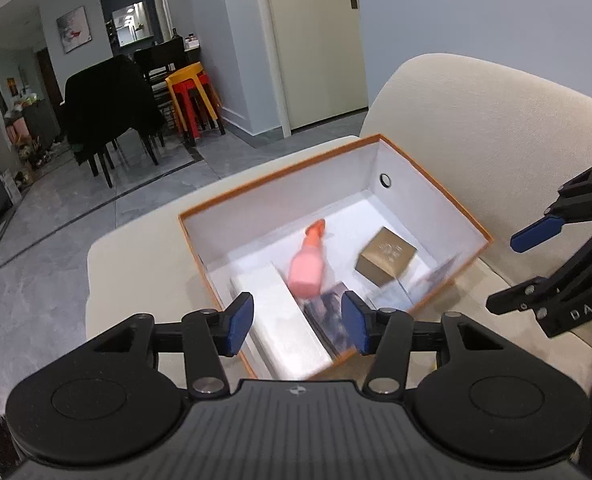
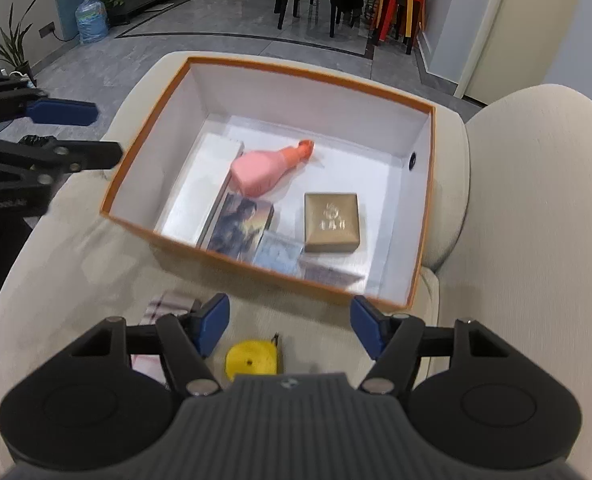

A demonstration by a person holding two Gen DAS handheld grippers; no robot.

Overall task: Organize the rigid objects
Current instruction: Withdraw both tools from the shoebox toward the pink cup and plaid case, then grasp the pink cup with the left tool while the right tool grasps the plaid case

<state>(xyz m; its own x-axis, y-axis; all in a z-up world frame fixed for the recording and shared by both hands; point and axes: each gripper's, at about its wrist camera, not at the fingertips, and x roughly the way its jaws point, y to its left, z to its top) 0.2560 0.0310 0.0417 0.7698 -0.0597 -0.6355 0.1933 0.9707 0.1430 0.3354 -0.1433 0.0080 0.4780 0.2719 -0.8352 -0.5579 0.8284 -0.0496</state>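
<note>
Right tool partly hides plaid item.

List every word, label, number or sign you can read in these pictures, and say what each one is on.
"DAS": white letters on the black arm of the right claw, cut off at the picture's edge.
Gold box: an embossed emblem and characters on its lid, too blurred to read.
Picture-covered box: cover art only, no legible text.
Left claw: faint lettering on its side, too blurred to read.
Yellow tape measure: no readable marking.
</note>
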